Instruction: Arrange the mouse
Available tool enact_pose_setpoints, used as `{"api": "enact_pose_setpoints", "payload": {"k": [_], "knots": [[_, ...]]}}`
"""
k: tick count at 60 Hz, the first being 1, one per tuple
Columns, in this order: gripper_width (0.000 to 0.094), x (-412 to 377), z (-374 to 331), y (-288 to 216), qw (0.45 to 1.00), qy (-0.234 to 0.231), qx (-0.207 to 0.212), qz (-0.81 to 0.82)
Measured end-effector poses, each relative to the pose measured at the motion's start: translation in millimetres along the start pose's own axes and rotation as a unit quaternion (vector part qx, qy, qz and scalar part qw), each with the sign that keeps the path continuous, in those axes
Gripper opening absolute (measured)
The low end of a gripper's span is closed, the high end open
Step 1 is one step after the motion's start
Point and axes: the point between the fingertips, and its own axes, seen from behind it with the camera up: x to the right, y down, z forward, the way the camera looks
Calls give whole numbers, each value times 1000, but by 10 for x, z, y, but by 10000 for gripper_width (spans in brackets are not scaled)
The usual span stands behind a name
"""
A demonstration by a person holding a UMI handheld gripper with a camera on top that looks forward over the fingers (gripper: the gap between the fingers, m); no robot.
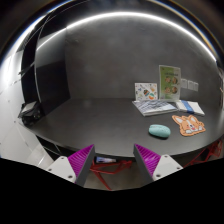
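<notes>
**A:** From the gripper's camera, where is the mouse?

**B:** The mouse (159,130) lies on the dark desk (90,125), pale teal and rounded, beyond the fingers and off to the right of them. It is well apart from the gripper (115,160), touching neither finger.

**A:** And the gripper itself?

**B:** Released. The two purple pads (82,160) stand apart with a bare gap between them, and nothing is held there. Something red shows low down in that gap, but I cannot tell what it is.

**A:** What sits near the mouse?

**B:** Just to its right lies an orange patterned mat (188,124), close beside it; whether they touch I cannot tell. Behind the mouse a few flat papers (160,106) are spread on the desk, and two printed cards (158,88) stand upright behind those, against the grey wall (110,60).

**A:** Anything on the other side?

**B:** A dark object (28,110) sits at the desk's far left, too dim to name.
</notes>
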Motion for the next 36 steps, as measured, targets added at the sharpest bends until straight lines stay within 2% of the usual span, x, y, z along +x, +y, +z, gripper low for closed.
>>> {"api": "enact_pose_setpoints", "payload": {"k": [9, 19, 25, 30, 32, 36], "knots": [[819, 421, 81, 83, 999, 30, -7, -19], [815, 1359, 394, 167, 995, 85, -7, -51], [813, 1902, 620, 328, 992, 101, -24, -71], [819, 2140, 816, 432, 993, 87, -38, -73], [809, 2153, 909, 355, 995, 70, -25, -62], [813, 2157, 1084, 296, 997, 38, -23, -57]]}}
